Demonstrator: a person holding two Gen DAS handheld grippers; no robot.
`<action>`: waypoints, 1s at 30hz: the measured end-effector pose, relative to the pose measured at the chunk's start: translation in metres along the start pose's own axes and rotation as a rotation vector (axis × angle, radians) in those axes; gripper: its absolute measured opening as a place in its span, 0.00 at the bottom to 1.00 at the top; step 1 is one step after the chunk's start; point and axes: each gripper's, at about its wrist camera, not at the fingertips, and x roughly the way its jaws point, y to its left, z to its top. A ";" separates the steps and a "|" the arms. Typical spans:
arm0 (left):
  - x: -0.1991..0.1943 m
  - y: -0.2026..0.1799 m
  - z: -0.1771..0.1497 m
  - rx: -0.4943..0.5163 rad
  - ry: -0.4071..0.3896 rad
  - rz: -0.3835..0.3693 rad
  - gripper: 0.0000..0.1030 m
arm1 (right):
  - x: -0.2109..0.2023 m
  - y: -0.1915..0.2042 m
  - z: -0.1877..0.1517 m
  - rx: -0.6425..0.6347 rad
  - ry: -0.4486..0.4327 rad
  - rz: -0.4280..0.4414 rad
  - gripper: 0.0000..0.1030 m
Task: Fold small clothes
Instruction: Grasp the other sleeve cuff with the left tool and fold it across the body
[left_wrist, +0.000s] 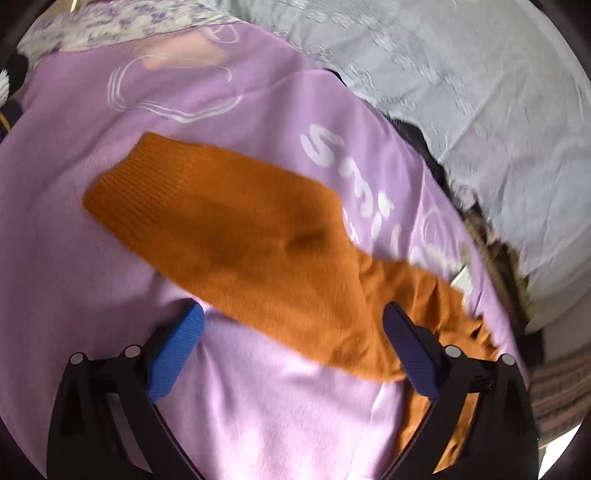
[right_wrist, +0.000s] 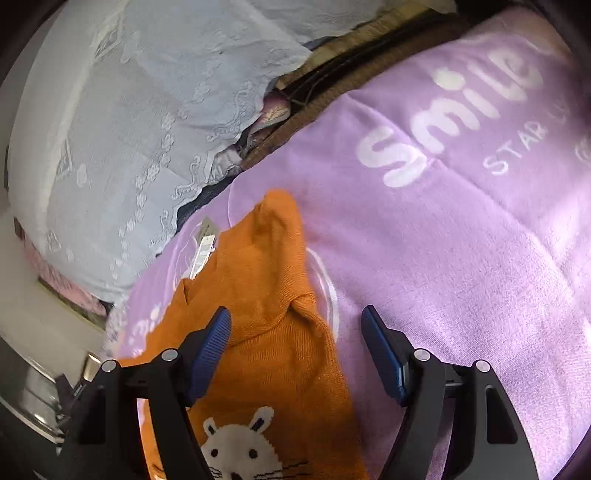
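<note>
Blue pads of the left gripper (left_wrist: 291, 350) stand wide apart with nothing pinched; the sweater's (left_wrist: 258, 243) sleeve (left_wrist: 207, 199) crosses between them, running from 5 o'clock up to its ribbed cuff at 10 o'clock in the left wrist view. Whether the sleeve touches the far pad, I cannot tell.

Over on the other side, the right gripper (right_wrist: 295, 350) is also spread and empty, its jaws having just been opening. The sweater lies under its 9 o'clock finger (right_wrist: 208, 350), a folded edge of knit reaching toward 12 o'clock. A white rabbit face (right_wrist: 243, 446) shows at 6 o'clock, so the front is up.

All of it rests on the blanket (right_wrist: 461, 240), with a pale lace cloth (right_wrist: 129, 129) beyond at 10 o'clock.

By my reading, folding is at an early stage: one sleeve looks laid across the body and released, while the other sleeve and the final fold of the body appear not yet done.
</note>
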 end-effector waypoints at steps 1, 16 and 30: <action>0.001 0.002 0.004 -0.019 -0.005 -0.003 0.89 | 0.000 0.001 -0.001 -0.006 -0.002 -0.003 0.71; -0.015 0.012 0.009 0.021 -0.042 0.160 0.05 | 0.009 0.012 -0.002 -0.063 0.029 -0.034 0.79; -0.041 -0.089 -0.012 0.375 -0.098 0.243 0.05 | 0.012 0.015 -0.002 -0.072 0.038 -0.038 0.83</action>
